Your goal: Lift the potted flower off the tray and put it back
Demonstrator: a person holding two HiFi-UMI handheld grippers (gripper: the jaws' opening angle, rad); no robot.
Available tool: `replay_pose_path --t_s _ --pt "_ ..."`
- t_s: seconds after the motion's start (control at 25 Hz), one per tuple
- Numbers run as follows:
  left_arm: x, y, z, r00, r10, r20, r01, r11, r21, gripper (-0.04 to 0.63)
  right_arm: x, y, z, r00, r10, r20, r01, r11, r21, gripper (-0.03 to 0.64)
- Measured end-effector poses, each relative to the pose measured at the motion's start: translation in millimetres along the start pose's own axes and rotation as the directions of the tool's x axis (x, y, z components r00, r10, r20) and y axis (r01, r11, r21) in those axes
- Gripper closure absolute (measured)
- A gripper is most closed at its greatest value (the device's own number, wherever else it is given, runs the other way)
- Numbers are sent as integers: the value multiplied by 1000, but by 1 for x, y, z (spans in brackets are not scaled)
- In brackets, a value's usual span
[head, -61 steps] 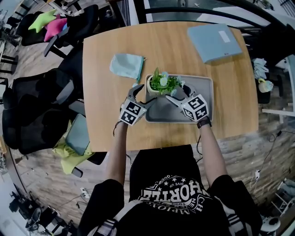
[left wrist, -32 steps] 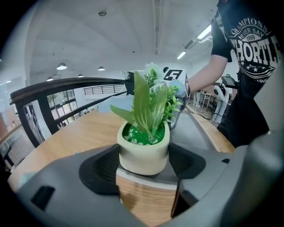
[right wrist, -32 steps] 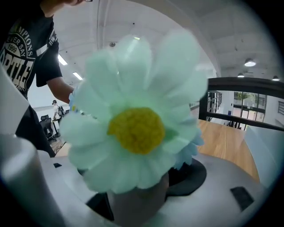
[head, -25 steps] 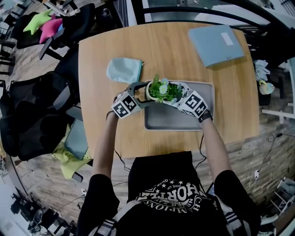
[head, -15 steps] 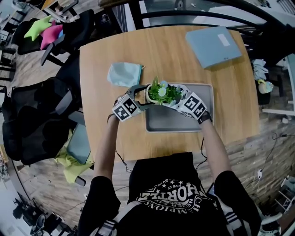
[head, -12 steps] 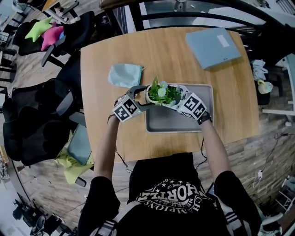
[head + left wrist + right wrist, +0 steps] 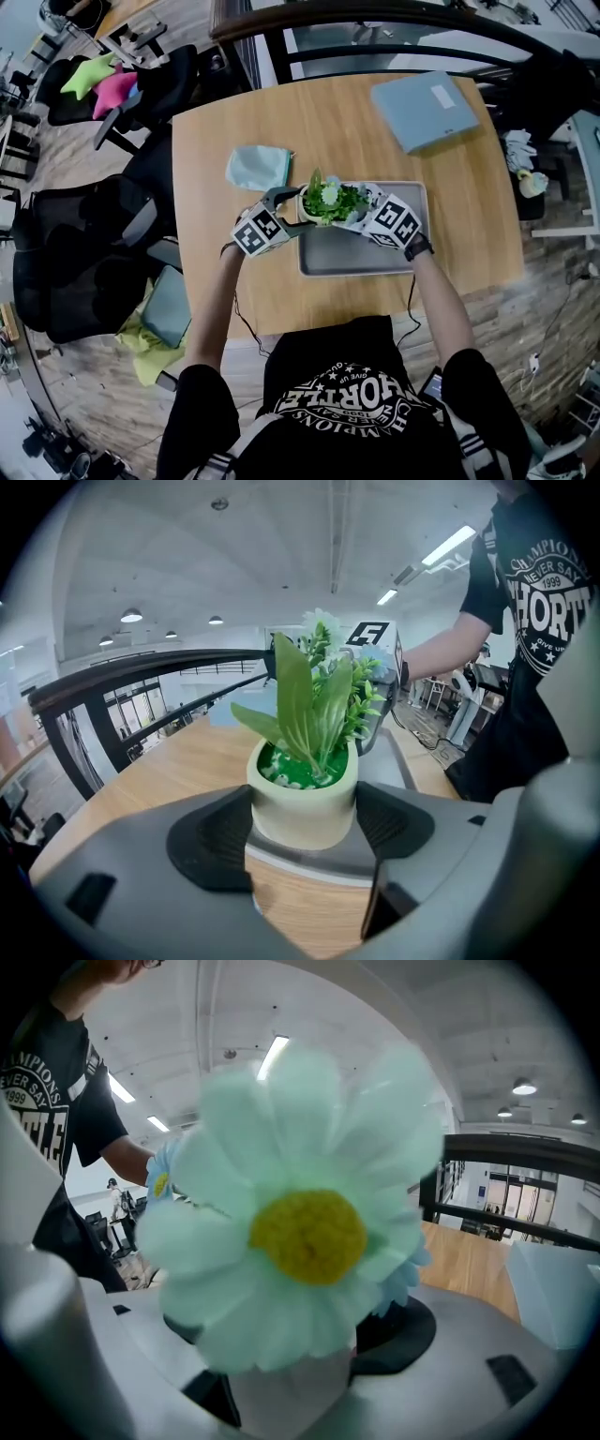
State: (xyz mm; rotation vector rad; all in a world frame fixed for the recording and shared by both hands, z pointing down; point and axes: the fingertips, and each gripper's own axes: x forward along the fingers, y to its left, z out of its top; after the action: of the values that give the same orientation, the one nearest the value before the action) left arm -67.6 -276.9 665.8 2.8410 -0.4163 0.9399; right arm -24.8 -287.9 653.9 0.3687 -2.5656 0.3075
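Note:
The potted flower (image 7: 333, 200), a cream pot with green leaves and pale daisies, hangs just above the left end of the grey tray (image 7: 375, 258). My left gripper (image 7: 292, 208) grips the pot from the left and my right gripper (image 7: 361, 211) from the right. In the left gripper view the pot (image 7: 302, 803) sits squeezed between the dark pads (image 7: 211, 832), with the tray's rim and wood below it. In the right gripper view a large daisy (image 7: 309, 1222) fills the middle, and under it the pot (image 7: 291, 1391) shows between the jaws.
A light blue cloth (image 7: 258, 167) lies on the wooden table (image 7: 234, 122) left of the tray. A blue folder (image 7: 422, 111) rests at the far right corner. Black office chairs (image 7: 94, 234) crowd the table's left side. A dark railing (image 7: 141, 667) runs behind the table.
Both grippers closed in on the pot from either side and have since risen together with it. The pot has come up off the tray.

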Motion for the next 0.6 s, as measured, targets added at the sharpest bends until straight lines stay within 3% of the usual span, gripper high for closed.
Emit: replay_pose_path --t_s 0.6 --pt "-32 -34 35 999 -3 36 6 998 -70 233 -40 37 32 1000 5 7 -5 1000 -5 241"
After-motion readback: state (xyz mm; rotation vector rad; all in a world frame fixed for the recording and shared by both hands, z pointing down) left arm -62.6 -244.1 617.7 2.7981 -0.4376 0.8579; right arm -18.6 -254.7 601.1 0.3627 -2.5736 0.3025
